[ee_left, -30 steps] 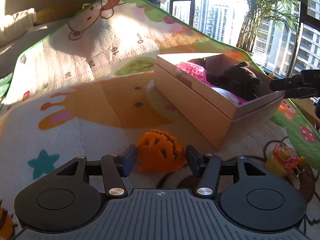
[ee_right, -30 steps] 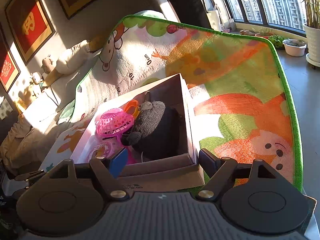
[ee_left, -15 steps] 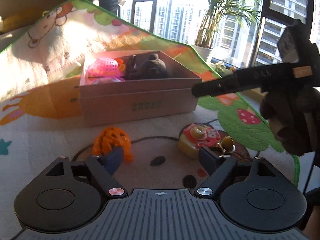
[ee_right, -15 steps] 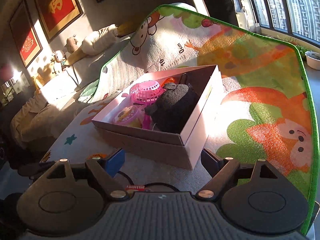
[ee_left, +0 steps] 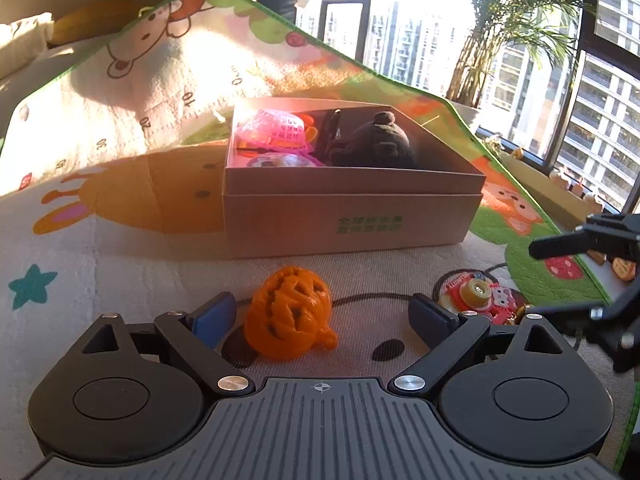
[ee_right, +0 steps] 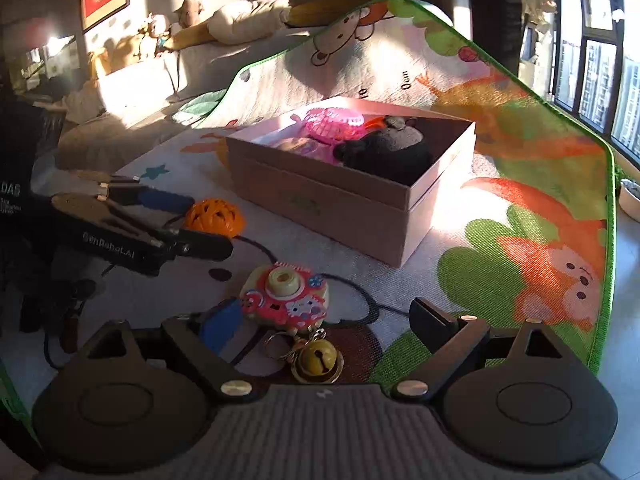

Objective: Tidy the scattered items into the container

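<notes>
An open cardboard box (ee_left: 352, 220) (ee_right: 320, 200) sits on the play mat and holds a black plush toy (ee_left: 376, 144), a pink basket (ee_left: 276, 128) and other small toys. An orange lattice ball (ee_left: 290, 312) (ee_right: 214, 216) lies on the mat between the fingers of my left gripper (ee_left: 320, 316), which is open around it. A toy camera (ee_right: 286, 300) (ee_left: 476, 296) with a brass bell (ee_right: 318, 358) lies between the fingers of my right gripper (ee_right: 328, 324), which is open. The left gripper also shows in the right wrist view (ee_right: 188, 224).
The cartoon play mat (ee_left: 120, 208) has a green edge (ee_right: 610, 240) at the right. A sofa with cushions and plush toys (ee_right: 240, 20) stands behind. Windows and a potted palm (ee_left: 500, 40) are at the right.
My left gripper has swung left and closed in so the orange ball sits between its fingers. My right gripper has pulled back from the box and dropped low over the toy camera.
</notes>
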Motion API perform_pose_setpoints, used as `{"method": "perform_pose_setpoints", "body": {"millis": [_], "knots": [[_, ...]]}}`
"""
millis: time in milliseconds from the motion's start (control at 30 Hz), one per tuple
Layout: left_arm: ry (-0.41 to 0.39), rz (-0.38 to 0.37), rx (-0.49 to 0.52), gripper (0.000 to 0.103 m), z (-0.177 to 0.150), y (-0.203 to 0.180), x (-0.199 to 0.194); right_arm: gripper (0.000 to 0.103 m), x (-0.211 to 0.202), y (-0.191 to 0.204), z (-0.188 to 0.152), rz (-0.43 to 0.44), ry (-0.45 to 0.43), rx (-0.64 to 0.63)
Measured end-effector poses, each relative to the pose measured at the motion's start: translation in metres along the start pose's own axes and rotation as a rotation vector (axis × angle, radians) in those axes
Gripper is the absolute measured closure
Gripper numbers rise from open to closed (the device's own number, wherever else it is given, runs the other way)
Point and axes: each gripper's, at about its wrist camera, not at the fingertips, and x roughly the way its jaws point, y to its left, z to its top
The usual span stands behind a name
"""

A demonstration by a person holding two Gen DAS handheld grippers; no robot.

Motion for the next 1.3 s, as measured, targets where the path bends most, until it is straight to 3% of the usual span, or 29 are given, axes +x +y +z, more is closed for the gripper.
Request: {"method": "perform_pose_setpoints", "body": {"millis": [100,300,400,433,600,900,1033,1300], "knots": [[0.008,-0.006,-0.002,0.006,-0.002,0.0,0.002,0.007,0.014,-0.019,0.016,-0.138,-0.038,0.066],[0.007,-0.008,0.008,0.005,-0.006,0.002,-0.004,0.006,0.038,-0.039,0.032,-0.259,-0.049,0.083],[0.013,-0.01,-0.002,0.005,-0.007,0.004,-0.003,0.006,0.046,-0.045,0.032,-0.371,-0.048,0.078],[0.013,-0.011,-0.005,0.005,-0.006,0.004,-0.003,0.006,0.046,-0.049,0.031,-0.37,-0.042,0.092],[0.013,-0.037,-0.009,0.005,-0.005,0.002,0.0,0.005,0.032,-0.048,0.012,-0.179,-0.007,0.123],[0.023,-0.22,0.107,0.005,-0.006,-0.029,-0.002,0.002,0.016,-0.048,-0.012,-0.146,0.01,0.181],[0.024,-0.155,0.134,0.005,-0.006,-0.039,0.0,0.0,0.017,-0.046,-0.013,-0.135,0.018,0.183],[0.033,-0.064,0.055,0.003,-0.005,-0.019,-0.001,0.0,0.027,-0.042,-0.012,-0.145,0.071,0.156]]}}
